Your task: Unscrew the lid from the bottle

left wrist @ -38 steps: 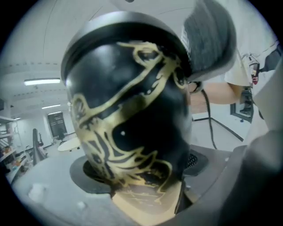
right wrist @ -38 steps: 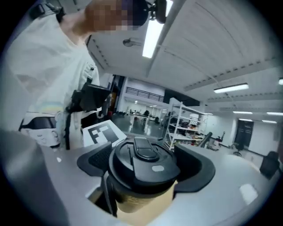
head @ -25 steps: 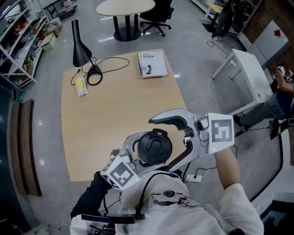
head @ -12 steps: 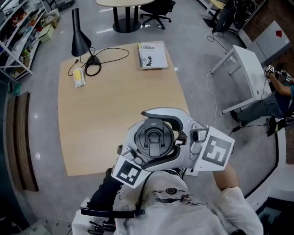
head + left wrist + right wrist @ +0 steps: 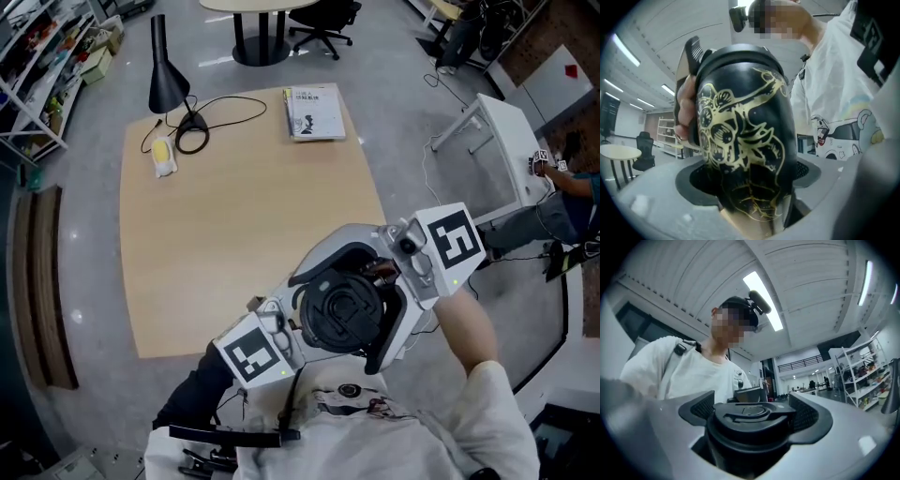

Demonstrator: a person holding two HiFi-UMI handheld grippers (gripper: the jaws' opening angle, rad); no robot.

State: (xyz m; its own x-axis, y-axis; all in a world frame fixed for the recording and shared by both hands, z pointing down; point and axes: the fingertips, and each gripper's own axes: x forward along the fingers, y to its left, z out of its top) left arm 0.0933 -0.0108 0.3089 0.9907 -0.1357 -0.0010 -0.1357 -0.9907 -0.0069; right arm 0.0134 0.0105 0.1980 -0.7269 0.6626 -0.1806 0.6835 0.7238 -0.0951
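Bottle (image 5: 745,131) hangs near the table (image 5: 234,206) edge, its body clamped by the left gripper (image 5: 750,176). The 2 jaws of the right gripper (image 5: 757,414) pinch the lid (image 5: 749,427). A slipping pad could spin uselessly on the lid, or a twist could wrench the bottle loose.

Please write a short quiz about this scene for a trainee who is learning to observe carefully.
1. True or false: the lid is on the bottle.
2. The left tongs grip: A the lid, B the bottle.
3. Which black thing stands at the far left corner of the table?

Key: 1 true. 2 B. 3 the lamp.
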